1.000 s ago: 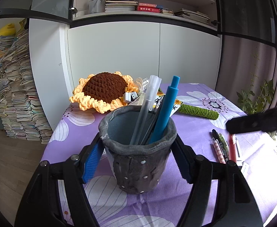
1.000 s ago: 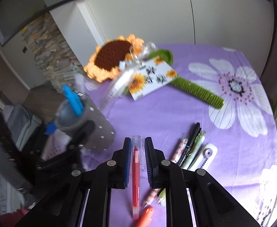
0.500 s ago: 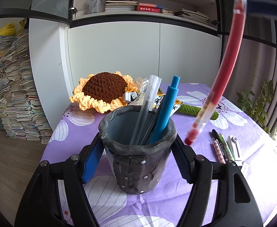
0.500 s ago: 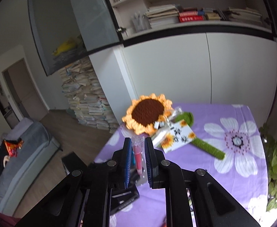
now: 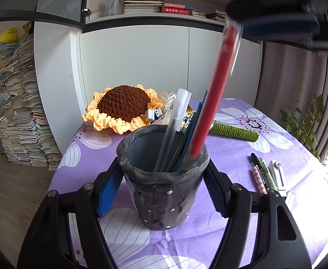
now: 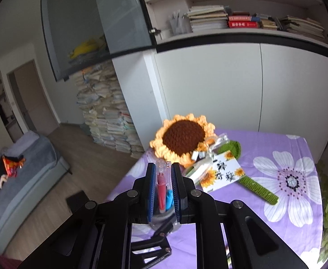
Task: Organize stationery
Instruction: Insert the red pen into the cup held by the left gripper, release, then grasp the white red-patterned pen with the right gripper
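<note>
The pen holder (image 5: pixel 164 192) is showing a matt, mottled grey skin with small shiny studs, while the red pen (image 5: pixel 211 103) is looking like glossy clear plastic. At its 11 o'clock, the sunflower (image 5: pixel 123 107) is showing rough crocheted yarn. The table (image 5: pixel 231 201) is wearing smooth printed purple cloth.

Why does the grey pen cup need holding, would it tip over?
Probably. The pen cup looks soft, its rim wavy, so it may squash or wobble. Tall pens lean to one side, and the red pen is poking in, which could push it. The left tool steadies it.
</note>
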A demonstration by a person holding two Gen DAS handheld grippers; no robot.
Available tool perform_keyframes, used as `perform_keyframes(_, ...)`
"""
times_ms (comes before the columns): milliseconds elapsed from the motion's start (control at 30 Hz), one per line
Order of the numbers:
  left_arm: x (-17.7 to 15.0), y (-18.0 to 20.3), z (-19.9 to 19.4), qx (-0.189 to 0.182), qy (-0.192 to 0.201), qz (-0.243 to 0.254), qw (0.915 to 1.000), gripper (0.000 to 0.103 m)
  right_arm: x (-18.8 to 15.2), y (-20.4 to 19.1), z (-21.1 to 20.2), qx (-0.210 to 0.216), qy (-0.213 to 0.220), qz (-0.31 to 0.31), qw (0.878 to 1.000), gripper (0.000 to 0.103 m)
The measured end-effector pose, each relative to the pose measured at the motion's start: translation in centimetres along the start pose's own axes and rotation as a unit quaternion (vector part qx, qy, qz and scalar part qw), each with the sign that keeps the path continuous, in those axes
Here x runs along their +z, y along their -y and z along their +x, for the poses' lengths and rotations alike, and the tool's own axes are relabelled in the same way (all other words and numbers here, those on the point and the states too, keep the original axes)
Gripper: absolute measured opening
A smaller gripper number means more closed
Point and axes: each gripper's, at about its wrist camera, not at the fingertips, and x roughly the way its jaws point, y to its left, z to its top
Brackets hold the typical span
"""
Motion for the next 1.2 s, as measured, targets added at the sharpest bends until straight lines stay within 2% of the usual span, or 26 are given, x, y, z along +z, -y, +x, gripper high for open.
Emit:
perform_keyframes(267, 0.0, 0.0, 0.0, 0.0, -0.001, 0.0, 1.0, 0.069, -3.1, 0.4, 2.3, 0.004, -0.068, -0.003, 0.998, 0.015)
perform_keyframes(500, -0.1, 0.0, 0.0, 0.0, -0.001, 0.0, 1.0, 0.069, -4.0, 1.3, 2.2, 0.023, -0.087, 0.023, 0.996, 0.016)
perform_keyframes(567, -0.1, 0.0, 0.0, 0.0, -0.001, 0.0, 1.0, 0.069, -4.0, 2.2, 1.2, 0.011, -0.078, 0.028, 0.997, 0.016)
perform_keyframes(633, -0.1, 0.0, 0.0, 0.0, -0.001, 0.0, 1.0, 0.069, -4.3, 3.5, 0.6, -0.022, -0.081, 0.029, 0.996, 0.016)
perform_keyframes(700, -0.1, 0.0, 0.0, 0.0, -0.001, 0.0, 1.0, 0.069, -5.0, 5.4, 1.0, -0.052, -0.109, 0.044, 0.992, 0.016)
perform_keyframes(833, 0.0, 0.0, 0.0, 0.0, -0.001, -0.001, 1.0, 0.07, -7.7, 9.1, 3.7, -0.087, -0.189, 0.088, 0.974, 0.016)
perform_keyframes(1033, -0.1, 0.0, 0.0, 0.0, -0.001, 0.0, 1.0, 0.07, -9.1, 12.3, 5.9, -0.095, -0.212, 0.135, 0.963, 0.016)
perform_keyframes(1200, -0.1, 0.1, 0.2, -0.001, -0.003, -0.001, 1.0, 0.07, -9.1, 12.8, 6.8, -0.106, -0.215, 0.139, 0.961, 0.016)
